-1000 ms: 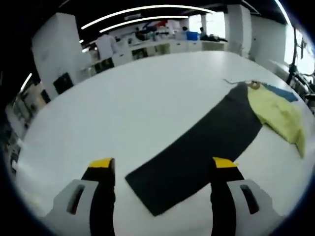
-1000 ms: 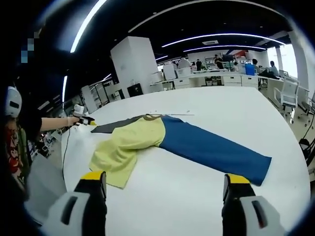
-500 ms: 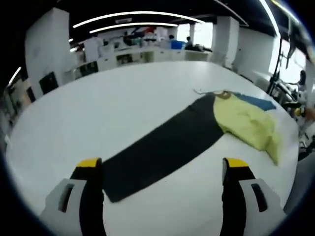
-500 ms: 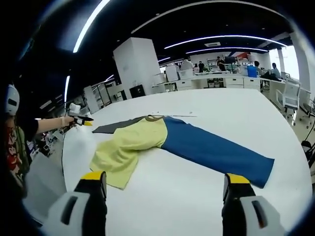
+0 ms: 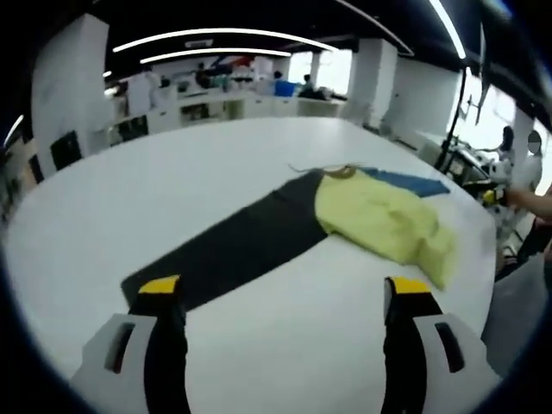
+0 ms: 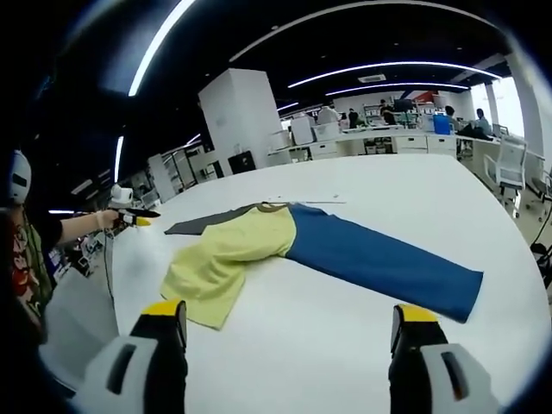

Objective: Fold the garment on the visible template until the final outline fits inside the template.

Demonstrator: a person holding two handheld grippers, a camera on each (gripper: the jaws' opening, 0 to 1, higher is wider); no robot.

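My left gripper (image 5: pixel 280 297) is spread wide, its two yellow-tipped jaws far apart with nothing between them. It hangs over the white table (image 5: pixel 172 190), just short of the garment (image 5: pixel 379 220). From here the garment lies flat, past the jaws. Its dark sleeve (image 5: pixel 228 250) reaches toward the left jaw, and the end of that sleeve sits just beside the jaw tip; I cannot tell if they touch. The yellow body is bunched up and wrinkled in the middle. Behind it only a small bit of the blue sleeve (image 5: pixel 405 181) peeks out; the rest is hidden by the yellow part. At the far right, past the garment, a person's hand holds the other gripper, but it is blurry and cut off by the edge.

My right gripper (image 6: pixel 289 323) is also wide apart and empty, hanging over the bare table (image 6: pixel 345 336) near the garment (image 6: pixel 228 259). In this view the blue sleeve (image 6: pixel 379 263) stretches out long to the right of the yellow body. The dark sleeve (image 6: pixel 203 222) is mostly hidden behind the yellow body. Left of the garment, an arm holds the left gripper (image 6: pixel 129 216), small and hard to make out. I cannot see any template outline on the table. Far behind the garment are desks and people, too small to tell apart.
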